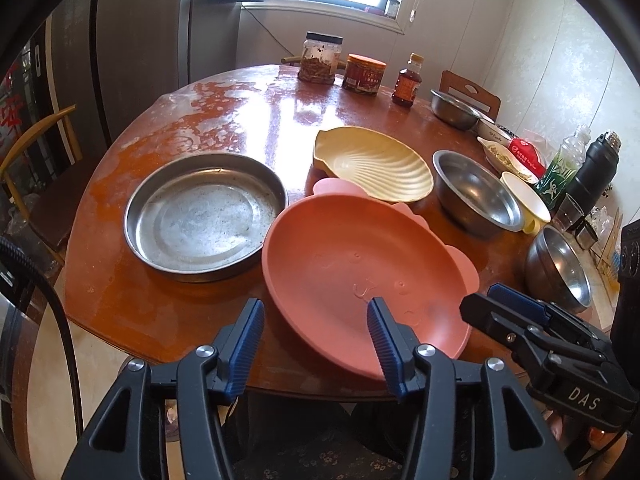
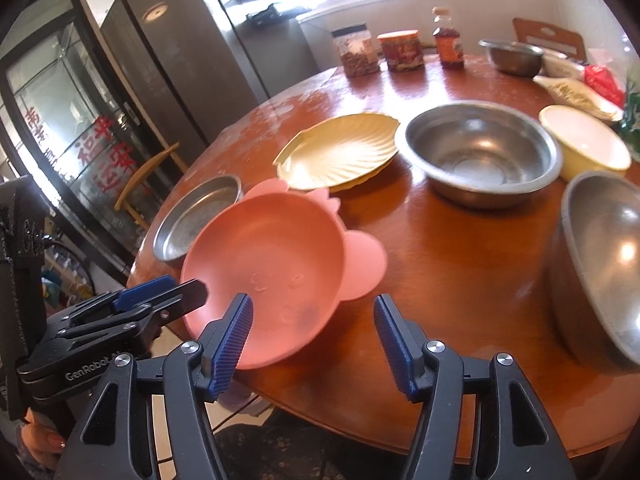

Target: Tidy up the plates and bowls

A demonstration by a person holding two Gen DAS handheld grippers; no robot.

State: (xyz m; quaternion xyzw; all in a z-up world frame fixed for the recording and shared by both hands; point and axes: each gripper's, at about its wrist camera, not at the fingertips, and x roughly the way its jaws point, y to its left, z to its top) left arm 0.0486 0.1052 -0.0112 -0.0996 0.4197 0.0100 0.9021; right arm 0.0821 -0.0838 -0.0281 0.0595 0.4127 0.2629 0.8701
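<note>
A pink plate [image 1: 352, 264] with ear-shaped tabs lies near the front edge of the round wooden table [image 1: 240, 104]; it also shows in the right wrist view [image 2: 272, 264]. My left gripper [image 1: 316, 340] is open over its near rim, one finger inside the plate, one outside. My right gripper [image 2: 312, 340] is open just right of the plate and holds nothing. A round metal pan [image 1: 204, 216] lies left of the pink plate, a yellow shell-shaped plate [image 1: 376, 164] behind it. Steel bowls [image 2: 480, 152] [image 2: 604, 264] and a cream bowl [image 2: 584, 140] stand to the right.
Jars [image 1: 324, 56] and a bottle [image 1: 408, 80] stand at the table's far edge, with another steel bowl [image 1: 456, 108]. Bottles, a flask [image 1: 596, 168] and packets crowd the right side. A chair [image 1: 36, 148] and fridge stand to the left.
</note>
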